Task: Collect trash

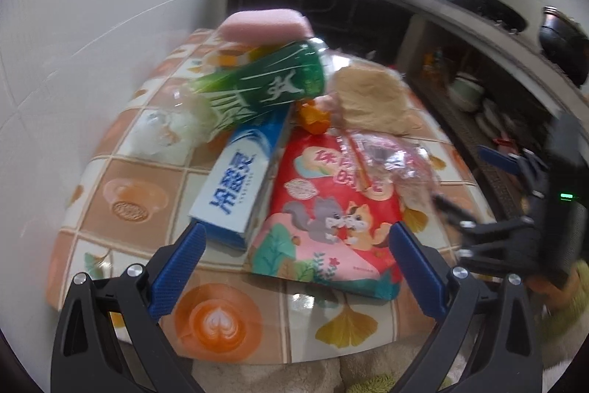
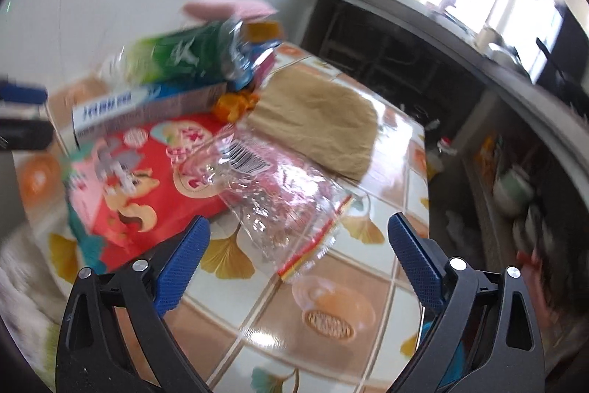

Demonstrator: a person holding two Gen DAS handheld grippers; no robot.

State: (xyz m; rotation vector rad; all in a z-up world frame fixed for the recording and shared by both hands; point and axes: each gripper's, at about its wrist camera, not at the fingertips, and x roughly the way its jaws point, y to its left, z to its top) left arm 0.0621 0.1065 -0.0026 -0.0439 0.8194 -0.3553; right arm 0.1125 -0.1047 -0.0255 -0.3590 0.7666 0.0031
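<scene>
Left wrist view shows my left gripper [image 1: 294, 242] with its blue pads spread wide and nothing between them, poised over the near edge of the table [image 1: 121, 209], which is covered in a tile-pattern cloth. Just ahead of the pads lies a heap of trash. A red snack bag [image 1: 327, 212] with cartoon squirrels lies flat nearest to me, and a blue and white carton [image 1: 239, 186] sits touching its left edge. A green bottle [image 1: 265, 87] lies tilted across the far end of the carton, with a pink sponge [image 1: 265, 23] behind it. A tan cloth [image 1: 371, 102] lies beyond the red bag, and a scrap of orange wrapper [image 1: 313, 116] shows between cloth and bottle. A crumpled clear wrapper [image 1: 390, 157] rests on the bag's far right corner.

From the right wrist camera, my right gripper [image 2: 298, 238] is also wide apart and grips nothing. That clear wrapper [image 2: 279, 194], with a barcode on it, lies on the table just ahead of the pads, partly between their tips, overlapping the red bag [image 2: 147, 179] and reaching close to the tan cloth [image 2: 324, 120]. I cannot tell whether either pad touches it. This view is blurred, especially on its left side.
</scene>
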